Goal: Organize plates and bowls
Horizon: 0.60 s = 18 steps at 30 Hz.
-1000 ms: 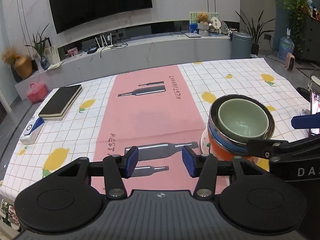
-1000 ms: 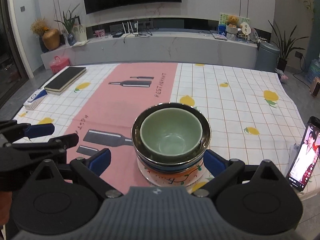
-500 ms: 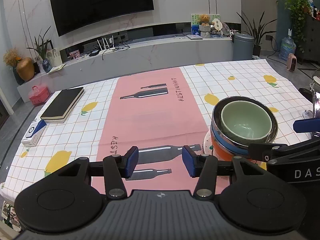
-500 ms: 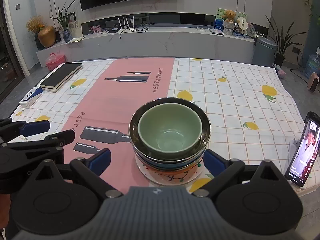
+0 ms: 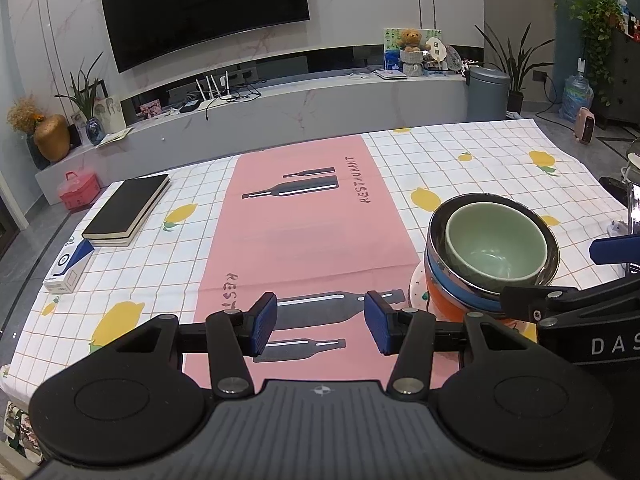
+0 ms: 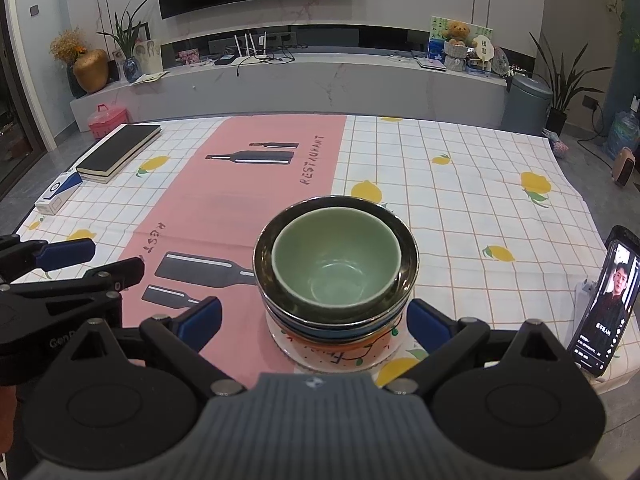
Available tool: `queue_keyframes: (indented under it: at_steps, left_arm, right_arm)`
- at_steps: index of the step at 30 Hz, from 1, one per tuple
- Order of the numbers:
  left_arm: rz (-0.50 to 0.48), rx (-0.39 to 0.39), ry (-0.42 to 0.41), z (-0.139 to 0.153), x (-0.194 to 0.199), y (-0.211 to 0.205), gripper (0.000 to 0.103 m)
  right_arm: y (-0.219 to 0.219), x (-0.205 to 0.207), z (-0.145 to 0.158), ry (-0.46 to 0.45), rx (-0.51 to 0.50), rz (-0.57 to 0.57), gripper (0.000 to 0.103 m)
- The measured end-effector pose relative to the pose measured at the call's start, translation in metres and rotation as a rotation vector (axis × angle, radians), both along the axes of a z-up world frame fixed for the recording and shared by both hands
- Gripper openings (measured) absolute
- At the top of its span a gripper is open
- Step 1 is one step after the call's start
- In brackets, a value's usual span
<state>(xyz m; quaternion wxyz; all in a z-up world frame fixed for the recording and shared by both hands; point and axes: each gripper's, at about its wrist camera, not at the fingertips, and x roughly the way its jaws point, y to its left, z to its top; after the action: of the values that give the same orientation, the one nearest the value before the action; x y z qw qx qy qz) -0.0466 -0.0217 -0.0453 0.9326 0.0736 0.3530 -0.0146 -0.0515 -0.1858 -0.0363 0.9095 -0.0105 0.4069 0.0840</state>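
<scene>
The table, covered by a lemon-check cloth (image 6: pixel 472 200) with a pink runner (image 6: pixel 240 200) down its middle, fills most of both views. The dishes are found nested in a single stack at lower centre of the right wrist view: a patterned plate (image 6: pixel 320 354) at the bottom, an orange bowl and a blue bowl above it (seen only at their edges), then a dark metallic bowl (image 6: pixel 406 254), with the green bowl (image 6: pixel 336 264) seated inside on top. Nesting by size is judged to be the purpose, so the organizing appears largely done.

The right gripper (image 6: pixel 314 320) is held with its jaws wide, flanking the base of the stack; contact cannot be confirmed and nothing is gripped. The left gripper (image 5: pixel 320 322) is held moderately open over the runner at lower centre of its view, empty, just left of the stack.
</scene>
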Motion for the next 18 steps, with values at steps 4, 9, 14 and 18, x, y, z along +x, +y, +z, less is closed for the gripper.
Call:
queue_keyframes:
  at_steps: [4, 9, 14, 18]
  left_arm:
    - [-0.003, -0.004, -0.003, 0.0000, 0.0002, 0.0002, 0.058]
    - [-0.004, -0.005, -0.001, 0.0000, 0.0003, 0.0005, 0.058]
    - [-0.003, -0.005, -0.001, 0.0000, 0.0004, 0.0006, 0.058]
    - [-0.003, -0.004, -0.002, 0.0000, 0.0001, -0.0003, 0.058]
  right_arm:
    - [0.0007, 0.0003, 0.0000, -0.001, 0.001, 0.000, 0.097]
    - [0.0017, -0.0002, 0.0005, 0.001, -0.002, 0.000, 0.097]
    - [0.0030, -0.0002, 0.0008, -0.002, -0.005, 0.009, 0.097]
    - [0.0035, 0.0007, 0.0010, -0.004, -0.005, 0.013, 0.097]
